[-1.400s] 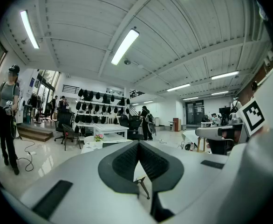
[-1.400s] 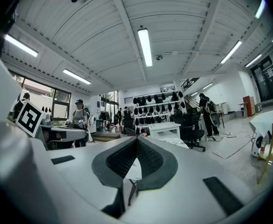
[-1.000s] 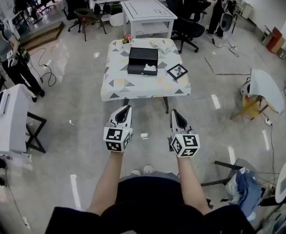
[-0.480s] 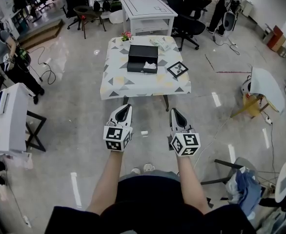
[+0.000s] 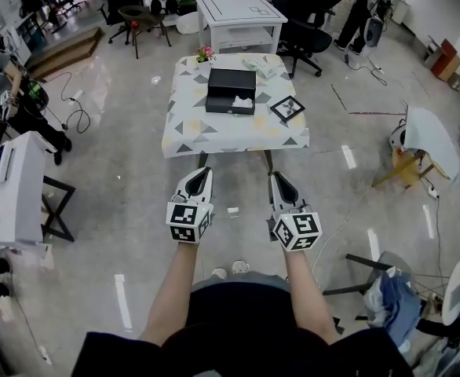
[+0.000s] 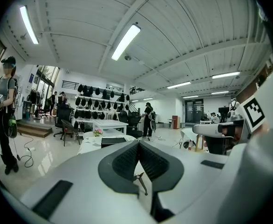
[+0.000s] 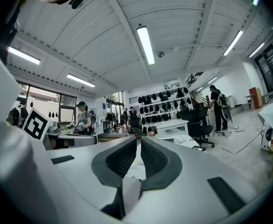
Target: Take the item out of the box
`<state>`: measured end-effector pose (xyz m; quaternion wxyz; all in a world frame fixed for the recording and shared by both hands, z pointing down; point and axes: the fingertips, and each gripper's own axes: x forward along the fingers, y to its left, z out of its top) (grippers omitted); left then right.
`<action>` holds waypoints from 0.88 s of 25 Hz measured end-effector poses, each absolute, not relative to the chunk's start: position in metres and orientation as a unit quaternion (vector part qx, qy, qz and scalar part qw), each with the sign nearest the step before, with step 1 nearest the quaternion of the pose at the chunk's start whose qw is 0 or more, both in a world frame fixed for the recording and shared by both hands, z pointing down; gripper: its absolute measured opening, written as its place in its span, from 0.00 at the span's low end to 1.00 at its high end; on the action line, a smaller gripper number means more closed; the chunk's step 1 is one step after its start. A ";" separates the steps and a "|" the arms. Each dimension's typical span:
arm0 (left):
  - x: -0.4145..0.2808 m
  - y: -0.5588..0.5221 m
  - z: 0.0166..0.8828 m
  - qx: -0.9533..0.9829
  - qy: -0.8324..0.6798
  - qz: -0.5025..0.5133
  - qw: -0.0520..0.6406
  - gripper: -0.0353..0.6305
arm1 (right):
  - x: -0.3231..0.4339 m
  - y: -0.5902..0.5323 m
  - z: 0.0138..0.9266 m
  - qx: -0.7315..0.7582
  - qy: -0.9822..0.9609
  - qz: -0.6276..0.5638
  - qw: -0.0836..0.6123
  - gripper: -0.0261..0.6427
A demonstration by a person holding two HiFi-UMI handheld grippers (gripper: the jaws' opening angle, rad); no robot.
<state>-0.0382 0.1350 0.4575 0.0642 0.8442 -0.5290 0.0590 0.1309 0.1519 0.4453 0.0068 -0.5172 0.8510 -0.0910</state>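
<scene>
A black box (image 5: 231, 90) stands open on the patterned table (image 5: 214, 128), far ahead of me. A white item (image 5: 242, 101) lies in its near right corner. Both grippers hang over the floor in front of my body, well short of the table. My left gripper (image 5: 202, 173) (image 6: 138, 143) points at the table with its jaws closed tip to tip and nothing in them. My right gripper (image 5: 275, 176) (image 7: 139, 139) is all but shut: its jaws are just starting to open, only a thin slit shows, and nothing is between them.
A small framed picture (image 5: 287, 109) lies right of the box, with flowers (image 5: 206, 54) at the table's far edge. Behind stand a white desk (image 5: 238, 14) and office chairs (image 5: 304, 42). A person (image 5: 2, 73) and a white cabinet (image 5: 6, 187) are at the left.
The table and box sit a little higher in the head view. The right gripper has drifted slightly left and up. The left gripper is as before.
</scene>
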 end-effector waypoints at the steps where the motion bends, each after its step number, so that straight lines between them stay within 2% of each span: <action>1: -0.039 0.135 0.458 0.844 -0.529 0.059 0.065 0.08 | 0.130 0.152 0.445 -0.515 0.852 -0.092 0.008 0.06; 9: -0.045 0.136 0.463 0.845 -0.527 0.059 0.069 0.08 | 0.122 0.154 0.444 -0.510 0.855 -0.095 0.017 0.20; 17: -0.060 0.142 0.466 0.846 -0.525 0.058 0.071 0.08 | 0.111 0.162 0.446 -0.514 0.851 -0.101 0.020 0.28; 22: -0.071 0.153 0.464 0.851 -0.519 0.055 0.067 0.08 | 0.103 0.174 0.448 -0.525 0.844 -0.105 0.028 0.29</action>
